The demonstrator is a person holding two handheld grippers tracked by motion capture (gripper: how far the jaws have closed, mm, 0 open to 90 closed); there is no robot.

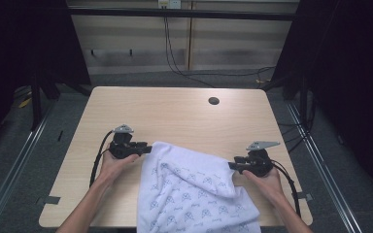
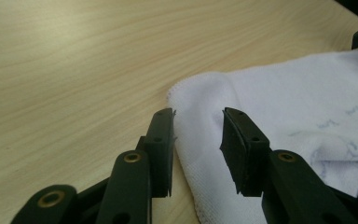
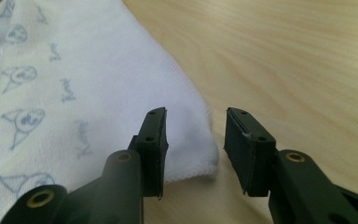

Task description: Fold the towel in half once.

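Towel (image 1: 189,189) corners lie between wide-open jaws of left gripper (image 1: 148,149) and right gripper (image 1: 231,166), ungrasped

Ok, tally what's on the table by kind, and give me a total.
Towel, white with a blue print: 1
Black grippers, left gripper and right gripper, each at a towel corner with fingers apart: 2
Total: 3

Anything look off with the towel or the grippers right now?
Nothing damaged or spilled. The white towel lies rumpled and askew, its near end hanging over the table edge. Left gripper and right gripper are open at its two far corners.
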